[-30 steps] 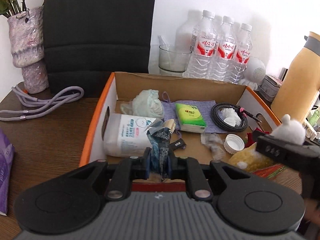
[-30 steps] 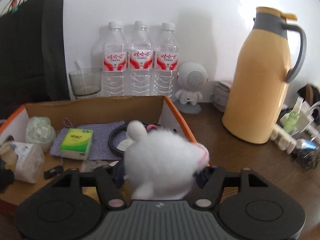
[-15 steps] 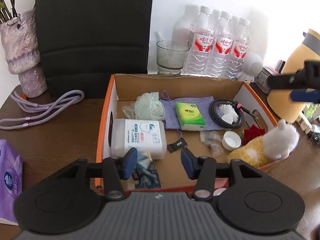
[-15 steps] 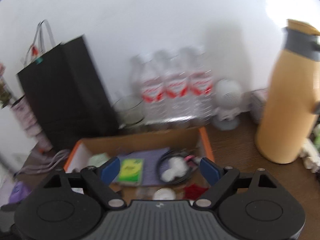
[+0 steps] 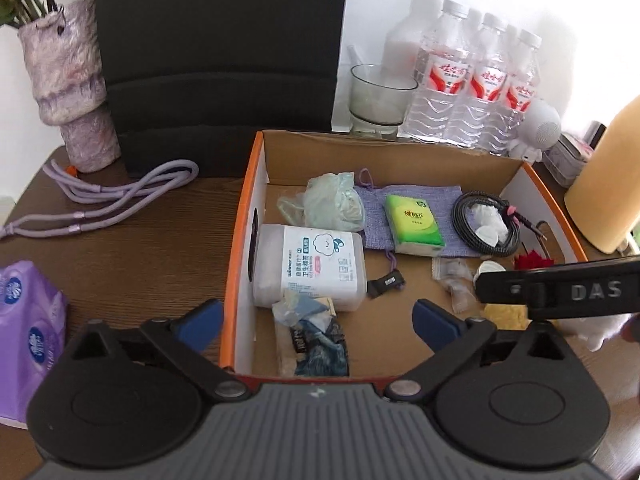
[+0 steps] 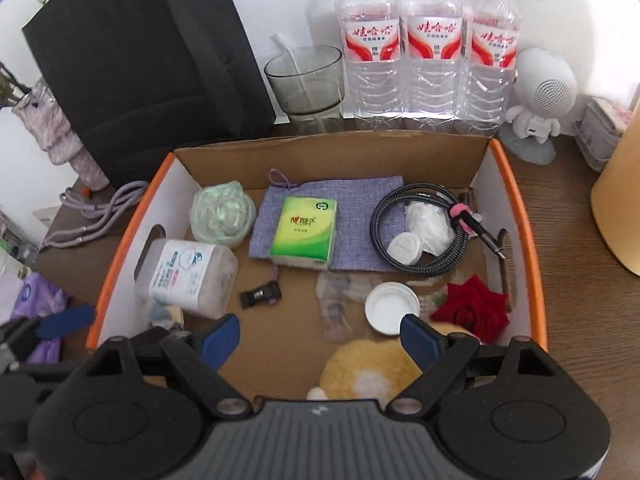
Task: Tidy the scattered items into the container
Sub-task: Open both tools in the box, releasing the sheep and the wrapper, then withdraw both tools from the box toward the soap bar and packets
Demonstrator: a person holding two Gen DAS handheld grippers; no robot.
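Note:
An orange-edged cardboard box holds several items: a wipes pack, a green tissue pack, a coiled cable, a red rose, a dark blue packet and a yellow-white plush toy. My left gripper is open and empty above the box's near edge, over the blue packet. My right gripper is open and empty above the plush toy; its body crosses the left wrist view.
On the table left of the box lie a purple tissue pack and a lilac cord. A vase, a black bag, a glass, three water bottles, a white speaker and a yellow jug stand behind.
Both grippers opened. The left let the dark blue packet drop into the box's near left corner. The right released the plush toy into the box's near right corner and now hovers above it.

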